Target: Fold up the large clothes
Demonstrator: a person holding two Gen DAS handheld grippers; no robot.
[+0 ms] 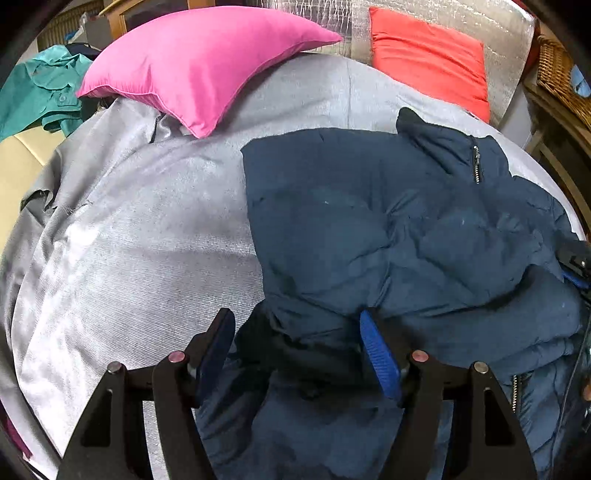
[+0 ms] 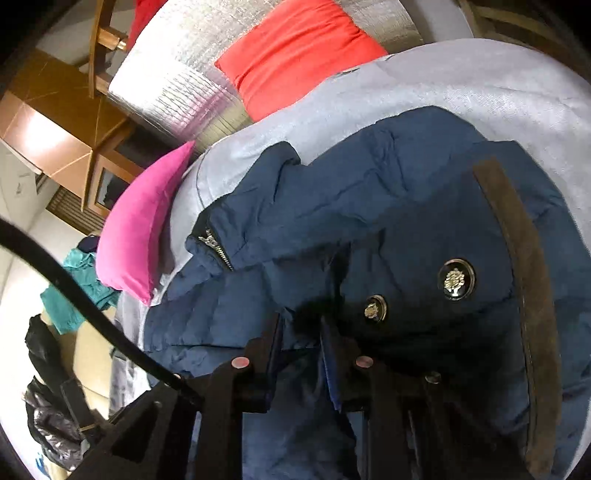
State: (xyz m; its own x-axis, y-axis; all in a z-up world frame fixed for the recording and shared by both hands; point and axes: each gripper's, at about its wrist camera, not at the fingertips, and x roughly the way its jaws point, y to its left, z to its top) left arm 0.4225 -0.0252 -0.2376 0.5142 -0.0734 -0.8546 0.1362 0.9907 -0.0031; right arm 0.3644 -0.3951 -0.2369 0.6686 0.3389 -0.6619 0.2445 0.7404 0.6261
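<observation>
Left wrist view: left gripper [image 1: 297, 332] is angling steeply down over the near edge of navy puffer jacket [image 1: 388, 229], jaws standing wide. Right blue pad [image 1: 378, 358] is lying against a fold of jacket fabric; left finger is sitting just off the jacket edge, over the grey cover [image 1: 140, 240]. A dark bunch of jacket is lying between the fingers; pads are not pinching it. Jacket is lying crumpled on right half of the grey-covered sofa seat, collar w/ zip [image 1: 476, 164] toward the backrest. Pink cushion [image 1: 192, 70] is resting at seat's far left, red cushion [image 1: 428, 59] is leaning on silver foil backrest [image 1: 332, 18]. Teal garment [image 1: 40, 88] is lying far left; wicker basket [image 1: 561, 74] is sitting at right.

Right wrist view: right gripper [image 2: 301, 332] is pointing down into the jacket, view rolled sideways. Jaws are narrow, w/ a dark fold of jacket between the fingers; pads are pressing on it. Two metal snap buttons [image 2: 456, 278] and brown trim strip [image 2: 524, 277] are showing just right of the fingers. Black cable [image 2: 74, 295] is crossing at left. Wooden furniture [image 2: 55, 129] is standing beyond the backrest.
</observation>
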